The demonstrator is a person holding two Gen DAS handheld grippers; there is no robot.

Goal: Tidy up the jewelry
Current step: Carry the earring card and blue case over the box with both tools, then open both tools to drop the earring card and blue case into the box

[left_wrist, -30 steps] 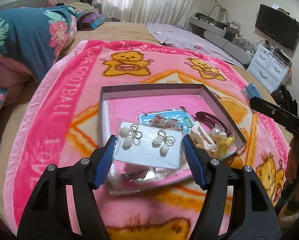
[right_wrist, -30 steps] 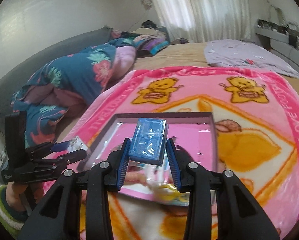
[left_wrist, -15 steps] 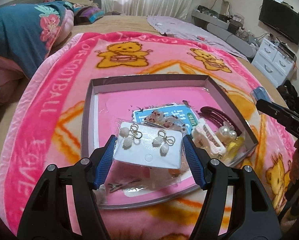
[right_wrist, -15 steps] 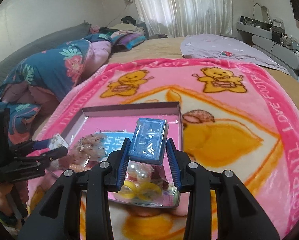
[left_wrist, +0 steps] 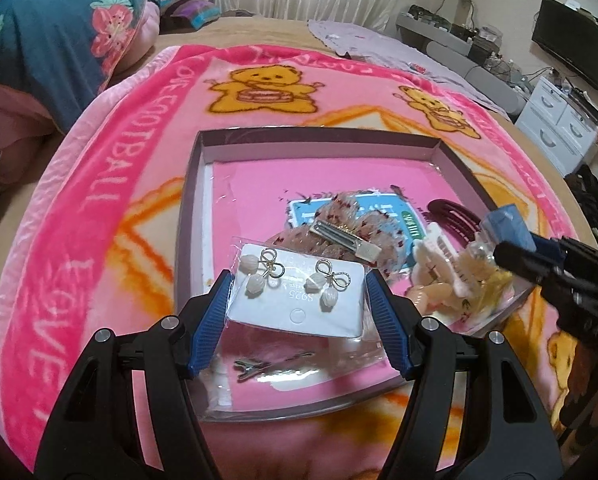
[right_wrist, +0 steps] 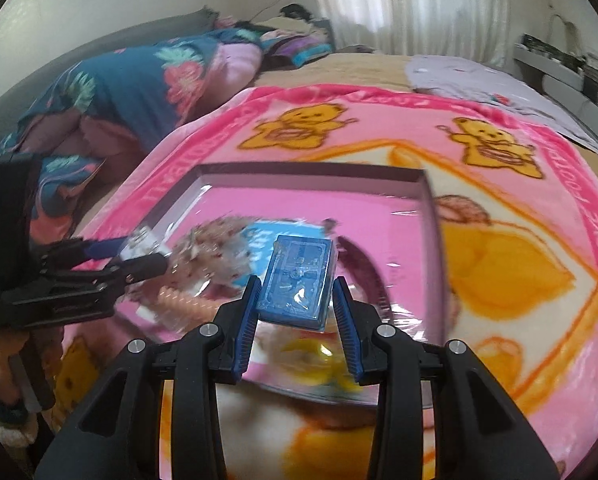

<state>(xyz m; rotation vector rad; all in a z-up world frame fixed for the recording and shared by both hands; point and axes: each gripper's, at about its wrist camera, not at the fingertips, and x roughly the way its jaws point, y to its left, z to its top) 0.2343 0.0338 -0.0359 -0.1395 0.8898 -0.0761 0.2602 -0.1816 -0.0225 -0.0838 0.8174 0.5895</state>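
Observation:
My left gripper (left_wrist: pixel 297 278) is shut on a white earring card (left_wrist: pixel 299 300) in a clear sleeve, carrying two bow-and-pearl earrings, held over the near left part of a shallow purple-walled box (left_wrist: pixel 319 142). My right gripper (right_wrist: pixel 295 282) is shut on a small blue packet (right_wrist: pixel 299 280) above the box (right_wrist: pixel 311 172), over its near right side. Inside the box lie a speckled bow hair clip (left_wrist: pixel 351 232), a blue card (left_wrist: pixel 387 210), a dark red clip (left_wrist: pixel 453 218), a white claw clip (left_wrist: pixel 439 258) and a small metal clip (left_wrist: pixel 259 366).
The box sits on a pink bear-print blanket (left_wrist: pixel 111 200) spread over a bed. A floral duvet (left_wrist: pixel 51 48) is heaped at the far left. A lilac cloth (left_wrist: pixel 379 40) lies at the back; white drawers (left_wrist: pixel 559 124) and a TV (left_wrist: pixel 571 50) stand at the right.
Both grippers have come down closer to the box with their items still held. The right gripper has shifted over the box's near right side, beside the left one.

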